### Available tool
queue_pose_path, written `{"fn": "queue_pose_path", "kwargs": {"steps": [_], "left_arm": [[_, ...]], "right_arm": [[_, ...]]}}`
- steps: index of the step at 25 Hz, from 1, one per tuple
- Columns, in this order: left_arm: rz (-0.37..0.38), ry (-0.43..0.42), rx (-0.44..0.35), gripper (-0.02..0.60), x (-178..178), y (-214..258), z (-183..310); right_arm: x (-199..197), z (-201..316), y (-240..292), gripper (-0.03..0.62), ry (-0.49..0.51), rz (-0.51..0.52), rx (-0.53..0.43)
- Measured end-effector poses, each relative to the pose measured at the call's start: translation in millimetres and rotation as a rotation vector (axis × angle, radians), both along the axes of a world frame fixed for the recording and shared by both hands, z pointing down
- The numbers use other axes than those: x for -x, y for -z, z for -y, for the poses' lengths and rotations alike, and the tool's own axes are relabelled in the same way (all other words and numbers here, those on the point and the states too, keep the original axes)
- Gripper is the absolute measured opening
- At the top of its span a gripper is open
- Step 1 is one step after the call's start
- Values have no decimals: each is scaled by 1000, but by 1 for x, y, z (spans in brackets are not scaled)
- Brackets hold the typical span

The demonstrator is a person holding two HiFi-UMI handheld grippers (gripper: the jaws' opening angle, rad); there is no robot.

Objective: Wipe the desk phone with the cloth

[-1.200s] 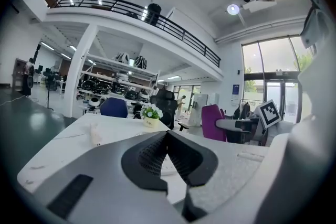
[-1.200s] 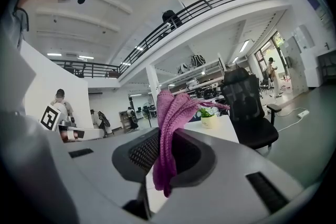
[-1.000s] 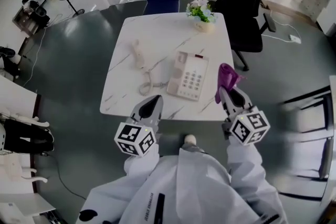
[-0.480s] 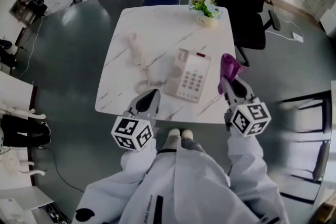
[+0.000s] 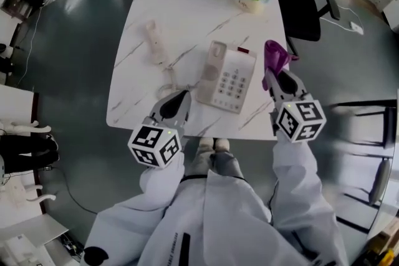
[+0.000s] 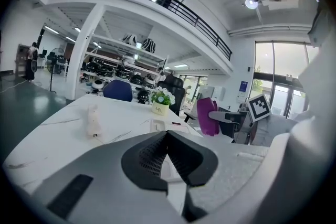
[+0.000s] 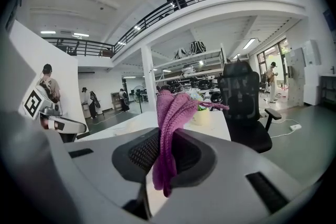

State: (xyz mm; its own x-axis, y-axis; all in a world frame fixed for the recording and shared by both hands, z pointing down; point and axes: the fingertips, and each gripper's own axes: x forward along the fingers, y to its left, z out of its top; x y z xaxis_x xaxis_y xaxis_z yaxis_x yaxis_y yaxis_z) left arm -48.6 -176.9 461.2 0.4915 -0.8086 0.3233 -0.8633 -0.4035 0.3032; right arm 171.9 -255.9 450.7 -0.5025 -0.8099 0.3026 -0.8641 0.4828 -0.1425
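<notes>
Cloth (image 5: 275,58) in right gripper (image 5: 280,85), phone (image 5: 228,76) just to its left

Right gripper is clenched on the purple cloth, which stands up out of the jaws and hangs a short tail below them. The right gripper view shows the fabric pinched between both ribbed pads. The gripper hovers at the table's (image 5: 187,15) right edge, near the front corner, with the cloth clear of the top and not touching the phone.

The phone sits toward the near right part of the table. Its long axis runs roughly away from the person, far end leaning slightly right, with the keypad on the side nearer the cloth. It lies to the left of the right jaws and a little ahead of them, just beside. This is plainly the nearer hand for the wipe: a short move left and down should lay the cloth on the keypad, and strokes could then follow the long axis.

The handset (image 5: 153,42) is off the cradle, lying well apart on the left half of the table, joined by its cord (image 5: 168,81).

Left gripper (image 5: 175,106) has its jaws pressed together on nothing. It hangs over the near edge, close to the phone's front left corner, well placed to steady the base if it slides. No wiping contact has been made yet.
</notes>
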Motion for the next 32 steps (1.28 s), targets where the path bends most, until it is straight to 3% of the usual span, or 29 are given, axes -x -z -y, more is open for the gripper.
{"fn": "queue_pose_path", "kwargs": {"steps": [7,16,32], "left_arm": [[-17,-21,32,-3,2,-15,15],[-34,-36,49,-3,2,-22,33],[-47,-64,70,-2,1,-29,45]], "right_arm": [[4,35,-15,40,-9,-86,1],[27,60,-45,41,73,-239,20],[46,58,-74,40,140,-229,116]]}}
